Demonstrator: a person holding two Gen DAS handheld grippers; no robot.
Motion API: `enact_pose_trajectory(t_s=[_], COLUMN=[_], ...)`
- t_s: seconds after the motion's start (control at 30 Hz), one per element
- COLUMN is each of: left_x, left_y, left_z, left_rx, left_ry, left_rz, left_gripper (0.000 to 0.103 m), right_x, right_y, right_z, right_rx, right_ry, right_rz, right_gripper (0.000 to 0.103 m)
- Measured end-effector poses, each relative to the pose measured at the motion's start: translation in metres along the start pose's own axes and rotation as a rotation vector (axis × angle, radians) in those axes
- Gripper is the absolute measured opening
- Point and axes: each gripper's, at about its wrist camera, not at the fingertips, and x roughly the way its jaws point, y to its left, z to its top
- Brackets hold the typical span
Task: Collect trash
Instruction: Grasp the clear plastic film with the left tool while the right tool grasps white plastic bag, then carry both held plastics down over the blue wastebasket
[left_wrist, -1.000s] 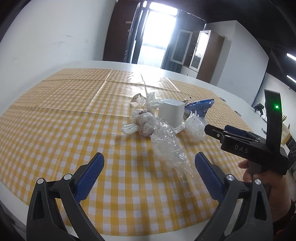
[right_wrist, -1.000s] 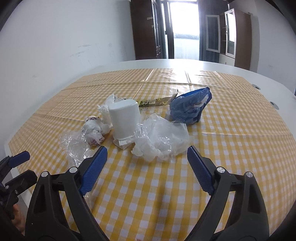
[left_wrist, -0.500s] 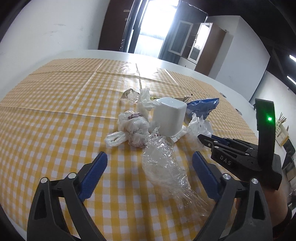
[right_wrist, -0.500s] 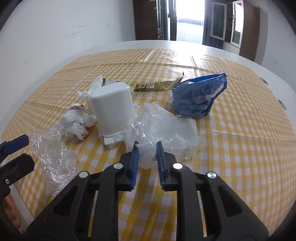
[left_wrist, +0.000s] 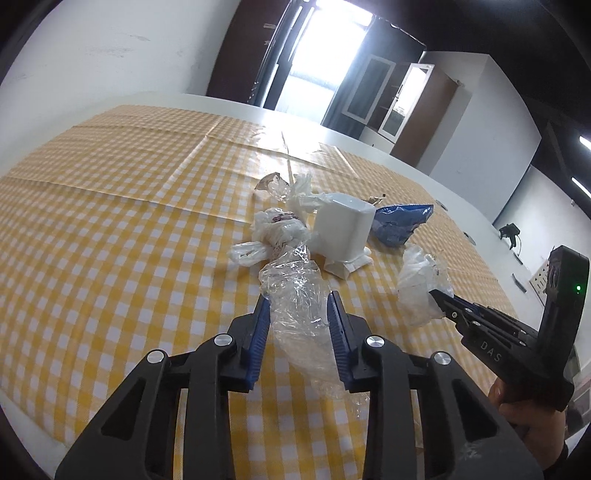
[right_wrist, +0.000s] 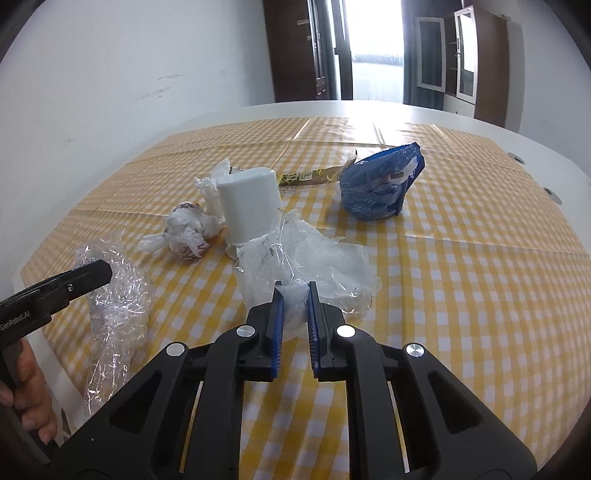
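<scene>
Trash lies in a heap on a yellow checked tablecloth (left_wrist: 110, 221). My left gripper (left_wrist: 298, 301) is shut on a crumpled clear plastic wrap (left_wrist: 295, 295), also seen at the left of the right wrist view (right_wrist: 118, 295). My right gripper (right_wrist: 293, 295) is shut on a crumpled white plastic bag (right_wrist: 314, 262), which shows at the right of the left wrist view (left_wrist: 421, 284). A white cup (right_wrist: 249, 206) stands upside down behind them. A blue snack bag (right_wrist: 380, 184) lies to its right, and a knotted white bag (right_wrist: 188, 232) to its left.
A flattened yellow-brown wrapper (right_wrist: 310, 175) and crumpled tissue (right_wrist: 210, 181) lie behind the cup. The white table edge (right_wrist: 70, 402) is close at the near left. Cabinets and a bright doorway (right_wrist: 373, 55) stand beyond the table.
My left gripper closed on the clear wrap, having been open half a second ago. My right gripper closed earlier on the white bag and now holds it, drawn slightly toward me.
</scene>
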Motion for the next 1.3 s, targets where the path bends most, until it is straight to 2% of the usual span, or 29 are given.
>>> enact_pose_trajectory(t_s=[0.2,0.47,0.63,0.87,1.03,1.3], left_x=[-0.031,-0.081,-0.113,-0.154,-0.171,-0.186], left_y=[0.005,-0.014,-0.019,-0.024,-0.024,-0.019], left_z=[-0.017,-0.042,-0.056,-0.080,-0.108,-0.149], left_rx=[-0.011,0.081,0.101,0.149,0.170,0.216], left_ry=[-0.036,-0.094,-0.118,-0.158,-0.125,-0.093], left_rz=[-0.025,-0.047,-0.128,-0.126,-0.132,-0.086], left_gripper=[0.028,0.028,0.028,0.028,0.028,0.028], right_x=[-0.043,-0.087,-0.122,-0.157,-0.176,-0.187], right_y=[0.016,0.037,0.048,0.076,0.083,0.086], right_z=[-0.017,-0.037,-0.059,-0.089,-0.110,-0.158], right_rx=[0.004,-0.045,-0.031,-0.078,-0.073,-0.095], right_ry=[-0.086,-0.137,-0.196,-0.215,-0.208,-0.157], right_rz=[0.026,0.047,0.067,0.154,0.193,0.197], right_gripper=[0.011,0.011,0.011,0.011,0.011,0.011])
